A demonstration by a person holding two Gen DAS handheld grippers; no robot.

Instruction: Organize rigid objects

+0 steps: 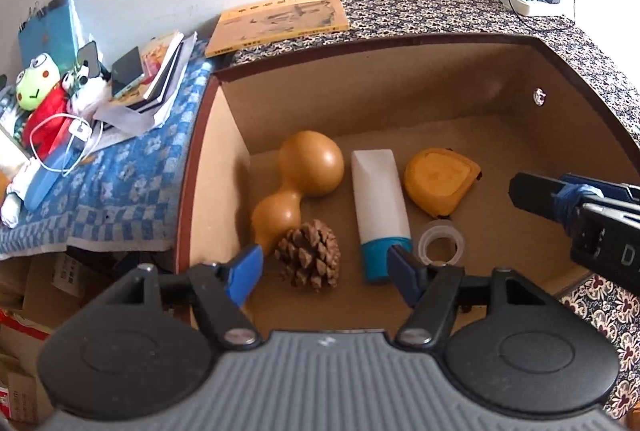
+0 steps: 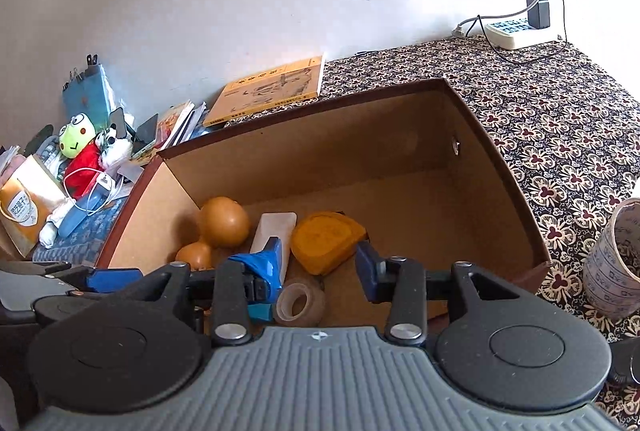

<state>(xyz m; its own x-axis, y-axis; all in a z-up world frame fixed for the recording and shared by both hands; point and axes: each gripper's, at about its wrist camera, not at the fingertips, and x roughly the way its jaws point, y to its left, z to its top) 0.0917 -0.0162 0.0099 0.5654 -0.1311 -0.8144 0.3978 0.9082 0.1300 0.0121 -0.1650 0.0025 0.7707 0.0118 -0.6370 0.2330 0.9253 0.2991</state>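
Note:
An open brown cardboard box (image 1: 400,83) (image 2: 516,183) holds a tan gourd (image 1: 304,175) (image 2: 222,221), a pinecone (image 1: 310,255), a white tube with a blue cap (image 1: 380,207) (image 2: 272,227), a yellow tape measure (image 1: 440,179) (image 2: 326,241) and a clear tape roll (image 1: 440,243) (image 2: 300,303). My left gripper (image 1: 326,273) is open and empty above the pinecone and the tube's cap. My right gripper (image 2: 320,265) is open and empty above the tape roll; it shows at the right edge of the left wrist view (image 1: 580,207).
A yellow book (image 1: 276,21) (image 2: 268,91) lies behind the box on the patterned cloth (image 2: 560,119). A power strip with a charger (image 2: 516,31) sits far right. A large tape roll (image 2: 616,259) stands right of the box. Plush toys (image 1: 44,99), books and cables crowd the left.

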